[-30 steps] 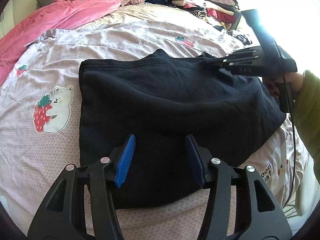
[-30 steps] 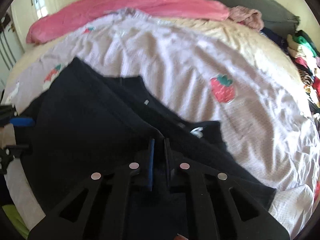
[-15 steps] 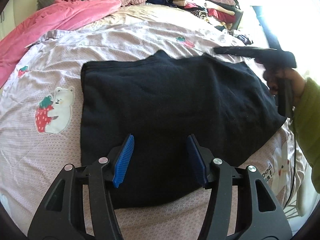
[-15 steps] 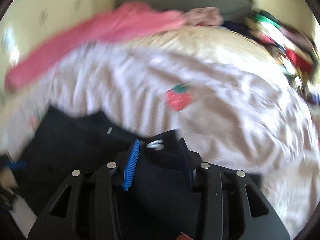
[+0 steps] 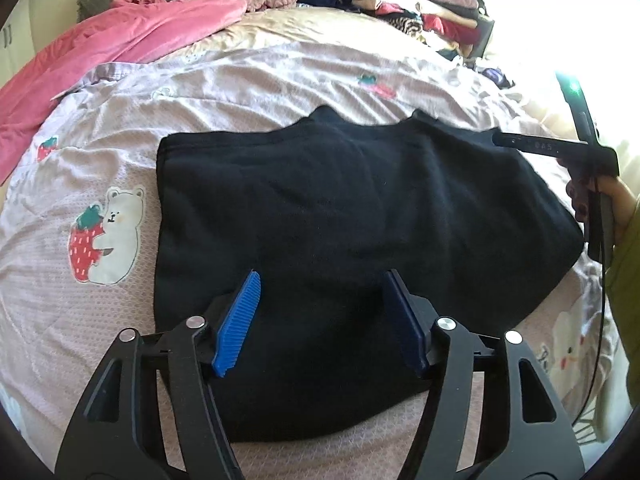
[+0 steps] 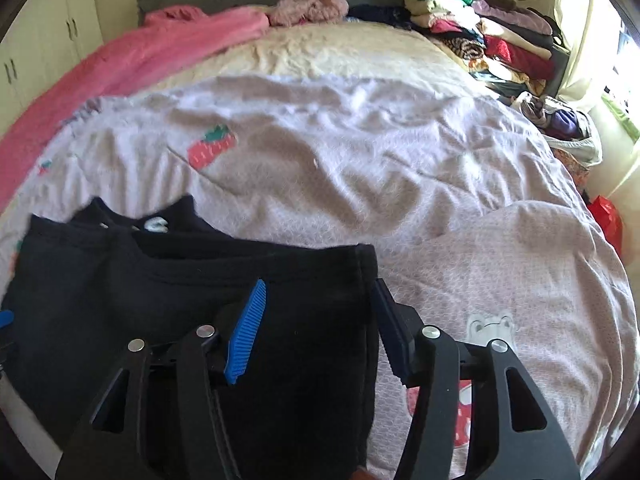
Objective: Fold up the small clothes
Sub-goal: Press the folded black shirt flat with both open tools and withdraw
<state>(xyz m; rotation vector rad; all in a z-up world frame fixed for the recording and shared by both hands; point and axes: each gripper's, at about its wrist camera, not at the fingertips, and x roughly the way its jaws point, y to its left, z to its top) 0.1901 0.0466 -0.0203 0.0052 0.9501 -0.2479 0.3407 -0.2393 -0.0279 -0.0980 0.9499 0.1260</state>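
A black garment (image 5: 352, 224) lies spread flat on the quilt (image 5: 248, 80), folded over itself, with its neckline toward the far side; in the right wrist view a small white label (image 6: 154, 225) shows inside the collar, but what is printed on it is too small to read. The left gripper (image 5: 320, 312) hangs over the near part of the garment with its jaws wide apart and nothing between them; whether the fingertips touch the cloth cannot be told from this angle. The right gripper (image 6: 316, 320) is likewise spread wide and empty, straddling the garment's right edge, one blue pad (image 6: 246, 332) over the black cloth and the other finger over the quilt. In the left wrist view that gripper (image 5: 532, 145) appears only side-on at the frame's right edge, partly washed out by glare from the window, with the hand (image 5: 608, 204) behind it cut off. The garment's near hem is hidden behind the gripper bodies in both views. A pink blanket (image 5: 120, 52) lies along the far left of the bed, and a stack of clothes (image 6: 480, 36) sits at the far right corner, its lower part hard to make out.
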